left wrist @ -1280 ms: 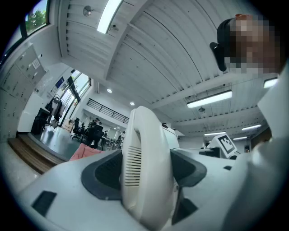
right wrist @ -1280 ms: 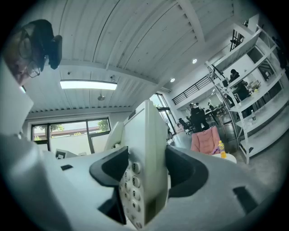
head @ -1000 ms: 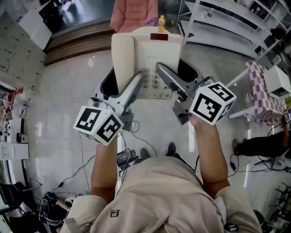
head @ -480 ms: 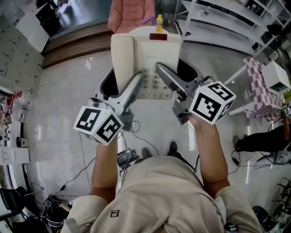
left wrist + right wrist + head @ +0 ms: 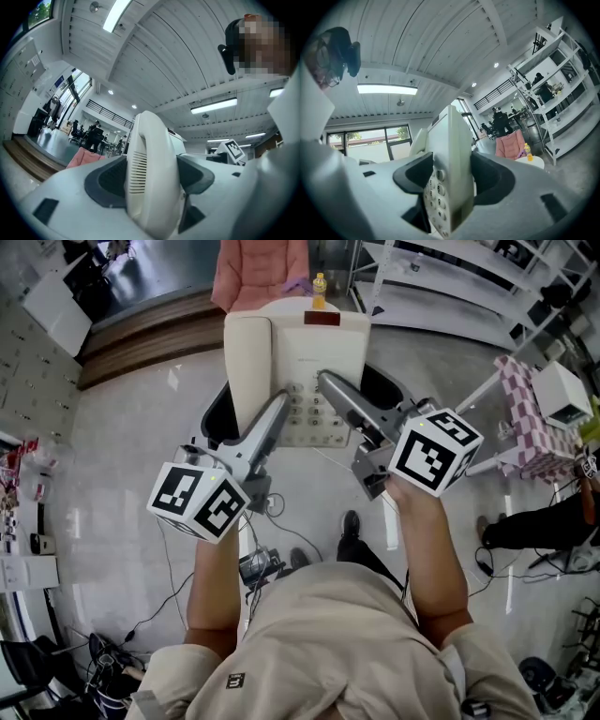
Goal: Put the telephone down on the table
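While both grippers share the load, the telephone (image 5: 298, 352) hangs in the air over the floor (image 5: 141, 446), its long axis pointing away from the person. Left gripper (image 5: 275, 413): jaws pinching the handset (image 5: 149, 178) side. Right gripper (image 5: 330, 390): jaws pinching the keypad (image 5: 436, 194) edge. Both hold the near end, about equally close. Table (image 5: 536, 162), white, bearing a bottle (image 5: 319, 284), lies just beyond the far end; judged move: forward, then down. Shelving (image 5: 450, 277) stands to the right.
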The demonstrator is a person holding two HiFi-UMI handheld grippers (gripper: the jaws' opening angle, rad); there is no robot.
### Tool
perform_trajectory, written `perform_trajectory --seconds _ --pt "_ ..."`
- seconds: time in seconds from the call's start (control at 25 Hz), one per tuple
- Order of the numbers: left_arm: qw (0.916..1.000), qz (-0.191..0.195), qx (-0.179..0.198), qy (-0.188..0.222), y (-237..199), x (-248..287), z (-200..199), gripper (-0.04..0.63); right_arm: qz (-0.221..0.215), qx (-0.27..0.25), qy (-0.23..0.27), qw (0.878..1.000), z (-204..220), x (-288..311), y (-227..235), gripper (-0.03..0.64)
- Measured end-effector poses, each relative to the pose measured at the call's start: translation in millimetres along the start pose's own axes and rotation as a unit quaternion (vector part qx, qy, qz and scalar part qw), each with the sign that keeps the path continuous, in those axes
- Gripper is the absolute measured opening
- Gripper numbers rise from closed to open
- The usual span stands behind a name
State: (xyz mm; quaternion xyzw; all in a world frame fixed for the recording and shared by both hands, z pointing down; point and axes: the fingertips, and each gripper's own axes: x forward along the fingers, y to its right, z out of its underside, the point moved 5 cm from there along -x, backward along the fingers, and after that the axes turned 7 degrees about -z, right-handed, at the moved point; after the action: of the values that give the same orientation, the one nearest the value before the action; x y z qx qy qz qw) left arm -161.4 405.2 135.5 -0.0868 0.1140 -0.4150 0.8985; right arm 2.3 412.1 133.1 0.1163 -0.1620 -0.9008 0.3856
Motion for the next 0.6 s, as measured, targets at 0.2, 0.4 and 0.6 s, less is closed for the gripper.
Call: perform_trajectory --seconds 0.2,0.4,0.6 --pt "0.9994 -0.026 0.007 -0.022 0 28 9 0.321 -0.016 0.013 -0.004 1.0 -4 6 35 0.238" --pt "0.9984 -0.051 0.014 -0.022 -4 61 19 0.321 -0.041 0.025 -0.01 0.999 -10 17 75 0.238" --pt "0.9961 -0.082 0.019 -0.027 -15 95 20 0.321 -0.067 0.039 -0.021 0.997 -20 40 112 0.238"
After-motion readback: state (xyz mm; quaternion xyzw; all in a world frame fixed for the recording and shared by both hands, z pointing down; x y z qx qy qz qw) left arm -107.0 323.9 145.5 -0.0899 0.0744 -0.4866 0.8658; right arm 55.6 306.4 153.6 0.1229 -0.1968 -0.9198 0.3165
